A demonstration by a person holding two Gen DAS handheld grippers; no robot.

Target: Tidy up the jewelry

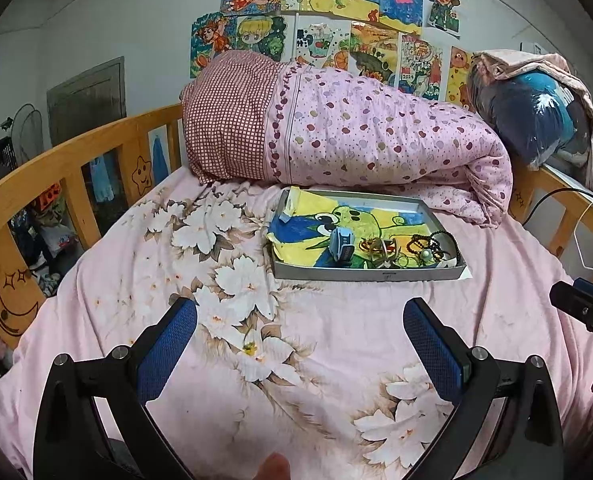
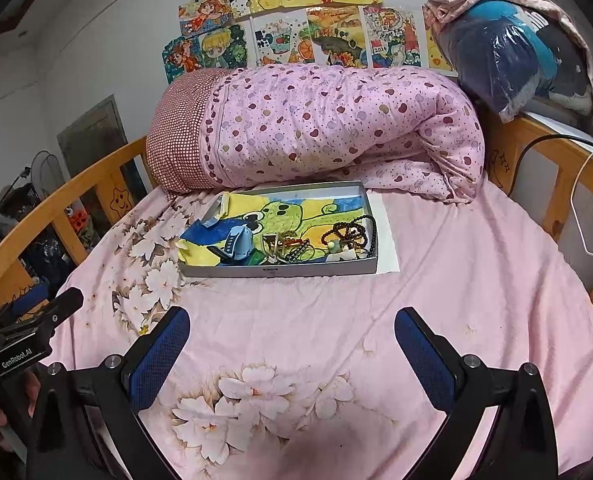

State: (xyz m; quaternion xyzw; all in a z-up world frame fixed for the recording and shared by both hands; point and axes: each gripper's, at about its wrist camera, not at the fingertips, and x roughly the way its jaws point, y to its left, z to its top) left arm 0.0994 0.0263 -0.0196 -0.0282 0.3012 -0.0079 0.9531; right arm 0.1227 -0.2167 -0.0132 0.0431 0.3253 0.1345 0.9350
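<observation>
A shallow grey tray (image 1: 360, 274) (image 2: 280, 271) sits on the pink floral bedsheet, lined with a yellow and blue drawing. In its near part lie a blue watch (image 1: 341, 246) (image 2: 238, 244), a tangle of bracelets (image 1: 380, 250) (image 2: 286, 248) and dark bead strings (image 1: 436, 242) (image 2: 352, 232). My left gripper (image 1: 300, 336) is open and empty over the sheet, well short of the tray. My right gripper (image 2: 292, 344) is open and empty, also short of the tray. Each gripper shows at the edge of the other's view (image 1: 584, 308) (image 2: 36, 320).
A rolled pink spotted quilt (image 1: 356, 132) (image 2: 328, 124) lies right behind the tray. Wooden bed rails (image 1: 56, 168) (image 2: 568, 152) run along both sides. A bagged blue bundle (image 1: 536, 112) (image 2: 508, 52) rests on the right rail. Drawings cover the wall.
</observation>
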